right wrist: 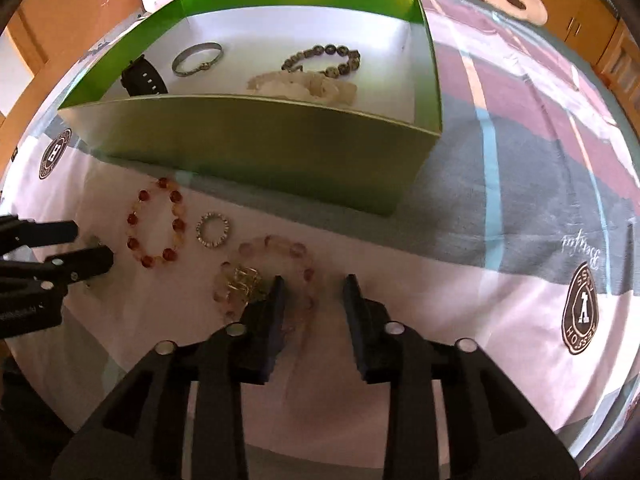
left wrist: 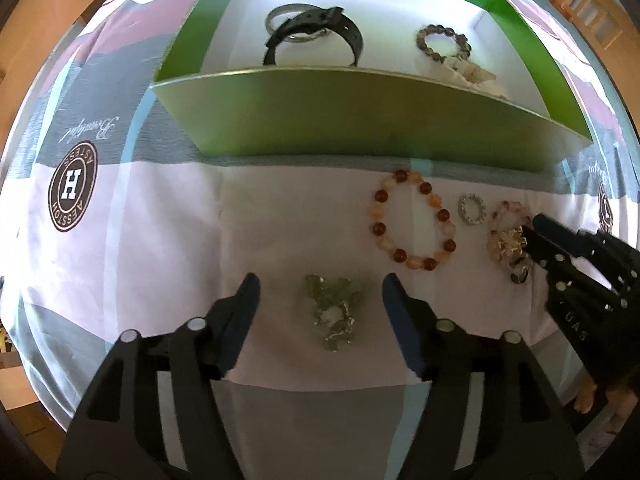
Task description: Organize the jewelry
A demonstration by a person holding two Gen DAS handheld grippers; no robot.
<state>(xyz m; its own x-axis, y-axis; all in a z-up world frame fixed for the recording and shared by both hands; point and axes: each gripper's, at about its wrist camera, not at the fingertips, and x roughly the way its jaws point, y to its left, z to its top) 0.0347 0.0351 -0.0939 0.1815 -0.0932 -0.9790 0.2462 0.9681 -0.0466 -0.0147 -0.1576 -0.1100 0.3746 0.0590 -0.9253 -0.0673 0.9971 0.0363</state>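
Between the spread fingers of the left gripper (left wrist: pixel 320 292), on the white patch of a printed cloth (left wrist: pixel 160 240), lies a bunched bracelet of pale green stones (left wrist: pixel 332 314). The jaws stand wide on either side of it and neither pad touches it.

Just beside it, towards the box, a bracelet of red and orange beads (left wrist: pixel 412 220) lies flat in an open loop. Next to that is a small silver ring (left wrist: pixel 472 209), then a pink bead bracelet (right wrist: pixel 280 245) with a gold charm. The right gripper (right wrist: pixel 312 284) points down over this last one, its jaws only narrowly apart. One finger overlaps the charm side of the loop, and a stretch of the beads lies in the gap (the pads do not seem to press on it, though the near part is blurred).

Behind all four pieces stands a green box (left wrist: pixel 360 120), open at the top, with a white floor. Inside, on one side, are a black watch strap (left wrist: pixel 320 28) and a silver bangle (left wrist: pixel 280 16); the two overlap in the left wrist view. On the other side lies a dark speckled bead bracelet (left wrist: pixel 442 42), with a heap of whitish stones (left wrist: pixel 476 76) just in front of it, close to the near wall.

A round brown logo (left wrist: pixel 74 186) is printed on the cloth well to the side of the box.
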